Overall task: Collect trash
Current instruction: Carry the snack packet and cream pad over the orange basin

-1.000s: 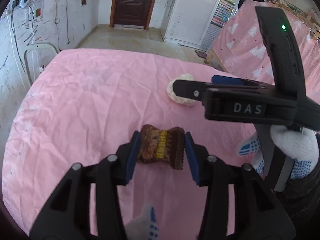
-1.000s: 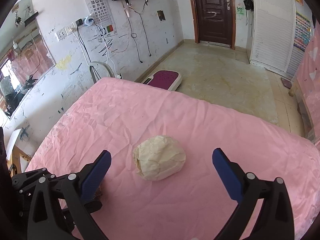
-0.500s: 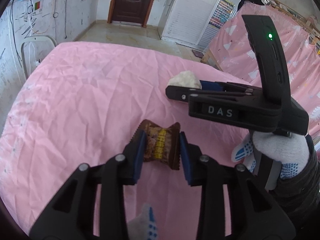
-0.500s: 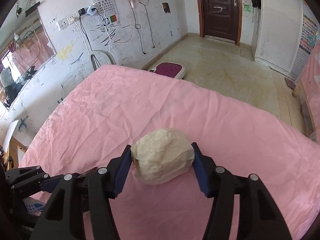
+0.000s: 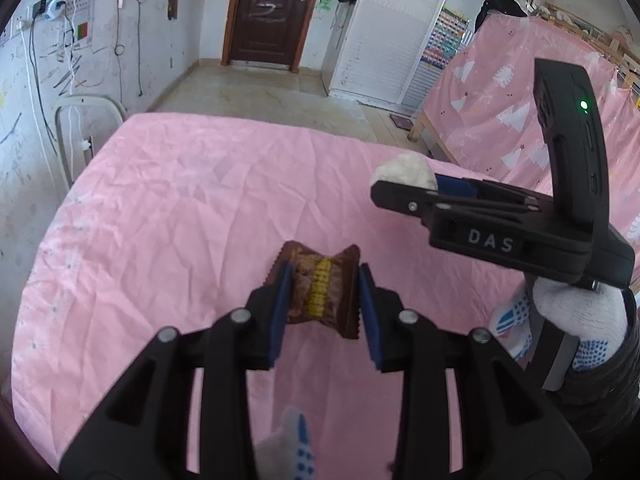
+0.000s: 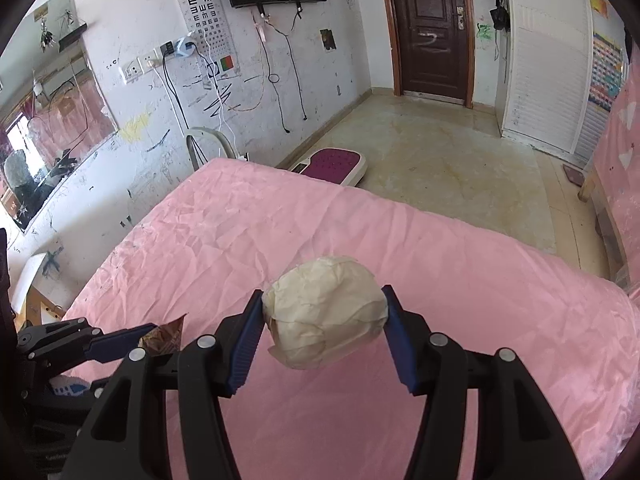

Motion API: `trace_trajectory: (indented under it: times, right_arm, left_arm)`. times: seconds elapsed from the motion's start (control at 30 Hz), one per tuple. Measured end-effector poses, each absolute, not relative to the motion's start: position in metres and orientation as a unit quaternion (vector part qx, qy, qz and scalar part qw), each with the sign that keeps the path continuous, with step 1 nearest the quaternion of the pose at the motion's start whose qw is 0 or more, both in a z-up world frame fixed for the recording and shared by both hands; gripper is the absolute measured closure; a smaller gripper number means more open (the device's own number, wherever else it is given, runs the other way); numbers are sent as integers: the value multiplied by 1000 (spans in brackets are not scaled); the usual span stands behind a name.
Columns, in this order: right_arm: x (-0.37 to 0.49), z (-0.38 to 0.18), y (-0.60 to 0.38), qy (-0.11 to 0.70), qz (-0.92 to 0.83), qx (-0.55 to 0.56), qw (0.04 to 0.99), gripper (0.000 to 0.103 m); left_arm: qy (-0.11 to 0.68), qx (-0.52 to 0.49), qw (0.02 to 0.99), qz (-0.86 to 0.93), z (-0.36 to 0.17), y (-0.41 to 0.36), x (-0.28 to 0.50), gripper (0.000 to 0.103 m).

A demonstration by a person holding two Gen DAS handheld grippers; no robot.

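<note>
brown wrapper [image 5: 320, 292] in left jaws; paper ball [image 6: 325, 316] in right

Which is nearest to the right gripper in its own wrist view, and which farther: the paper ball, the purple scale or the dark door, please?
1. paper ball, between the right gripper fingers.
2. purple scale, on the floor past the table.
3. dark door, at the far wall.

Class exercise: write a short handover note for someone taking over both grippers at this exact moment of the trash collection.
Left gripper: jaws have just closed on the brown snack wrapper.
Right gripper: jaws have just closed on the crumpled paper ball.
Both pieces appear lifted off the pink cloth.
Done: both picked up.
Left: drop them in a bin; none is in view.
</note>
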State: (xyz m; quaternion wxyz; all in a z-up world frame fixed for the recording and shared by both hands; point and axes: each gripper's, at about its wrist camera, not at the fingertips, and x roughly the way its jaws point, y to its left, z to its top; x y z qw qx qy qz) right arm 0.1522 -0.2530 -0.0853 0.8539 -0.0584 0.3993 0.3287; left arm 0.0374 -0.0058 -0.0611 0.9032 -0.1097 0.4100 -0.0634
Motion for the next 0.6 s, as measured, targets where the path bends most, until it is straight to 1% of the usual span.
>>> trace_trajectory:
  times: [0.27, 0.6]
  right_arm:
    - [129, -56, -309, 361, 294, -27, 885, 55]
    - [105, -42, -390, 331, 238, 13, 913, 55]
  left_arm:
    - [394, -81, 912, -78, -42, -31, 33, 72]
    - [377, -41, 919, -108, -18, -80, 35, 72]
